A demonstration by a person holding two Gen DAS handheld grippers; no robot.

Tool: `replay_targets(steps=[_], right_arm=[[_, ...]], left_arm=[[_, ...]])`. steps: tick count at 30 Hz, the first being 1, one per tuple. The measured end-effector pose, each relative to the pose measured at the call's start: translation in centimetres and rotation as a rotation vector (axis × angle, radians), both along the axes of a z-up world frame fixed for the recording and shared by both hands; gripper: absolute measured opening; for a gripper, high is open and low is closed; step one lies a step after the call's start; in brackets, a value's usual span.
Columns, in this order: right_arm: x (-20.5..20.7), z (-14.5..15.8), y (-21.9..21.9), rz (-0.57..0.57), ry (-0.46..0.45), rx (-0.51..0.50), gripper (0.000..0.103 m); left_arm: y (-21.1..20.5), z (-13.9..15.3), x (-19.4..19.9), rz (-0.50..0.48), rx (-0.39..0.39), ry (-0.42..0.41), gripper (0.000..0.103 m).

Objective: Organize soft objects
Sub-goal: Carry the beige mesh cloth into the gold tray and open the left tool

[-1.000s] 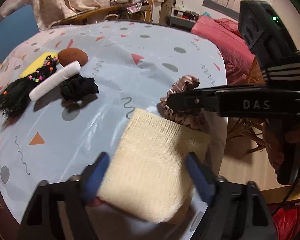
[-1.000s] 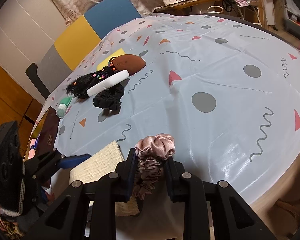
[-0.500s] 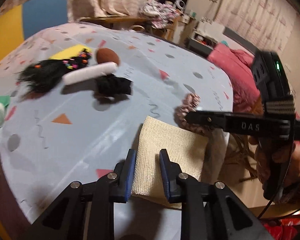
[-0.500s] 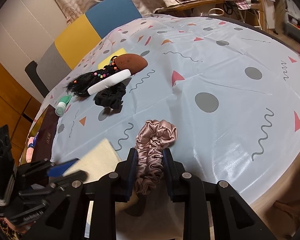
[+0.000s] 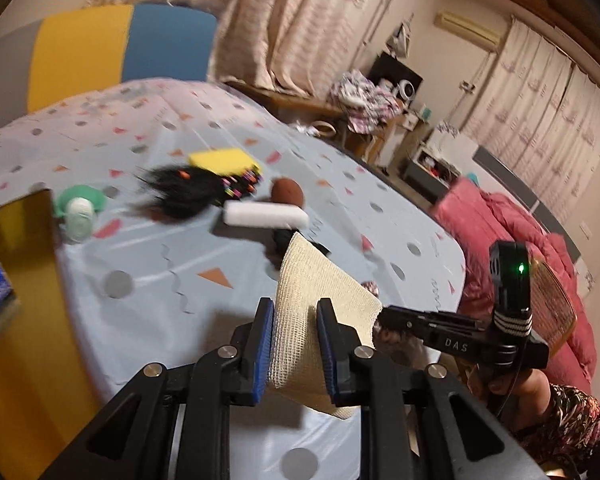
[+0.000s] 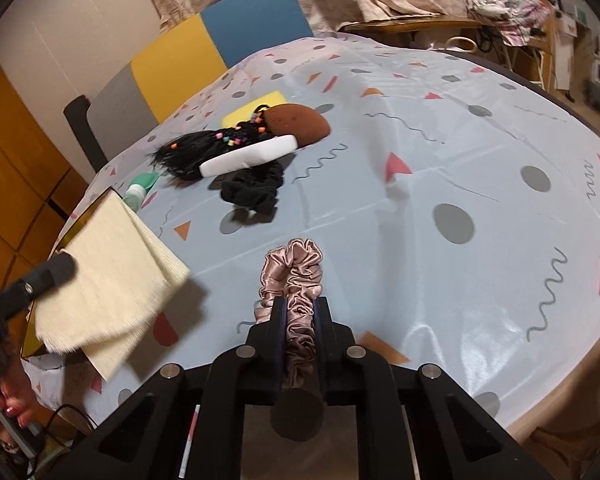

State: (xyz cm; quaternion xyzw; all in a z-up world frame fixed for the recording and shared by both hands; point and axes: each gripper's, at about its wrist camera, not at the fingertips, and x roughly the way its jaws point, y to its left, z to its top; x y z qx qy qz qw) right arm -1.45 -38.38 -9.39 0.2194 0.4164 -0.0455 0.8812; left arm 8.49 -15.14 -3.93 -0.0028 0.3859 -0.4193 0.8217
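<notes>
- Left wrist view: left gripper point(image 5: 293, 344) is clenched on the cream cloth point(image 5: 320, 304), jaws closing the last bit onto it, and the cloth hangs clear of the table point(image 5: 220, 256)
- Beyond the cloth sit a white foam block point(image 5: 266, 216), a brown sponge point(image 5: 287, 191), a black wig point(image 5: 184, 194) with coloured beads, a yellow sponge point(image 5: 222, 159) and a small green bottle point(image 5: 77, 216), all close together
- On that view's right edge the right gripper shows side-on, a hand behind it; its load is mostly hidden here
- Right wrist view: right gripper point(image 6: 300, 322) is pinched tight on the pink scrunchie point(image 6: 294, 276), whose free loop rests on or just over the tablecloth, I cannot tell which
- A black scrunchie point(image 6: 254, 188) lies just beside the white foam block in the far cluster
- The cream cloth shows at left, held up near a gold box point(image 6: 80, 216) at the table's edge
- My read: two soft pieces are picked up and neither is placed yet; the far group looks like the gathering spot, so both carries and set-downs remain
</notes>
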Motion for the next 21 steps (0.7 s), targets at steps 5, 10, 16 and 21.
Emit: replay_targets(steps=[5, 10, 16, 21], right_arm=[[0.9, 0.5, 1.2, 0.032, -0.011, -0.026, 0.013], [1.7, 1.1, 2.4, 0.057, -0.019, -0.043, 0.013], [2.7, 0.4, 2.4, 0.028, 0.012, -0.033, 0.013], [3.0, -0.2, 2.5, 0.022, 0.034, 0.021, 0.035]], left_arm=[[4.0, 1.0, 1.1, 0.1, -0.056, 0.009, 0.021], [8.8, 1.8, 3.0, 0.24, -0.123, 0.041, 0.021], [15.1, 1.1, 5.6, 0.417, -0.156, 0.089, 0.021], [19.9, 0.5, 7.7, 0.545, -0.187, 0.117, 0.021]])
